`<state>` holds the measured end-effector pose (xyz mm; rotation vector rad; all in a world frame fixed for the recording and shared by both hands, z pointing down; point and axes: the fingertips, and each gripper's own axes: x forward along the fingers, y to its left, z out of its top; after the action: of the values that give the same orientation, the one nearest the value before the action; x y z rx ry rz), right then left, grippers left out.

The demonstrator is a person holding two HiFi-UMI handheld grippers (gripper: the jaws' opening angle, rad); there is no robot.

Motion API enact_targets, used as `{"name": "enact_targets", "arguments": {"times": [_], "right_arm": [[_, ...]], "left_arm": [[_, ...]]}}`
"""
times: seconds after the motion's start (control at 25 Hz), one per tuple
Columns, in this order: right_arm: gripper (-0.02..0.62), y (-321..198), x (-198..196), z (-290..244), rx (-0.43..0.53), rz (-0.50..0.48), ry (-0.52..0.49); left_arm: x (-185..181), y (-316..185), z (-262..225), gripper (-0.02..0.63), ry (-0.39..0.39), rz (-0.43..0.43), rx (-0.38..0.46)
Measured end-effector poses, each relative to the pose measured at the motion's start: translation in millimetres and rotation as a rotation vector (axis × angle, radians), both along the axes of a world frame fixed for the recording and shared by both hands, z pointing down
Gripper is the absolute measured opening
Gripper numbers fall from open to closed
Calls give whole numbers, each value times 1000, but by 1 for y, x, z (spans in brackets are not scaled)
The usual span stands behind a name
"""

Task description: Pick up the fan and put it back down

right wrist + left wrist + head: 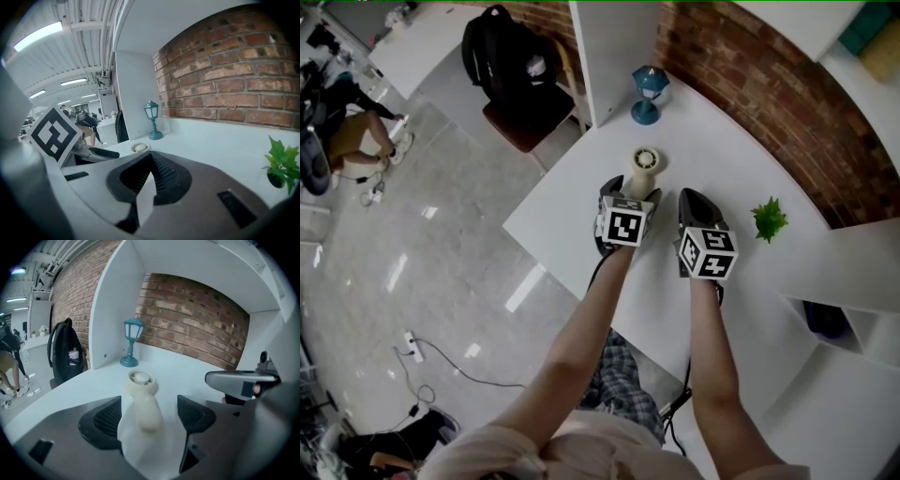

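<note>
A cream hand-held fan (pixel 644 169) lies on the white table (pixel 572 220), its round head pointing away from me. My left gripper (pixel 632 193) is open, and the fan's handle (pixel 142 405) sits between the two dark pads with a gap on each side. The fan's head (pixel 139 147) also shows small in the right gripper view. My right gripper (pixel 695 199) hovers just right of the left one, shut with nothing in it (pixel 151 161). Its grey body (pixel 241 380) shows at the right of the left gripper view.
A teal lantern lamp (pixel 649 92) stands beyond the fan by a white partition (pixel 619 47). A small green plant (pixel 768 218) sits at the right near the brick wall (pixel 769 84). A chair with a black backpack (pixel 511 66) stands off the table's left edge.
</note>
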<state>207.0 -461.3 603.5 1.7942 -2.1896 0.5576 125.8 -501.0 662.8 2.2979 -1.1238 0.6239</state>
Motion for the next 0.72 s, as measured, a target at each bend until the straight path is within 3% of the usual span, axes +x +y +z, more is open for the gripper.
{"name": "enact_targets", "arguments": {"times": [0.36,0.48,0.72], "right_arm": [[15,1,5,8,-14,2,2],[15,3,10,8,-10,7,9],[15,7,16,10,-22,13,14]], "left_arm": [[10,-7,24,376,-146,-21,-14],[11,-9,32,281,-202,-17,-25],[11,-10,34,230,-230,-26,-42]]}}
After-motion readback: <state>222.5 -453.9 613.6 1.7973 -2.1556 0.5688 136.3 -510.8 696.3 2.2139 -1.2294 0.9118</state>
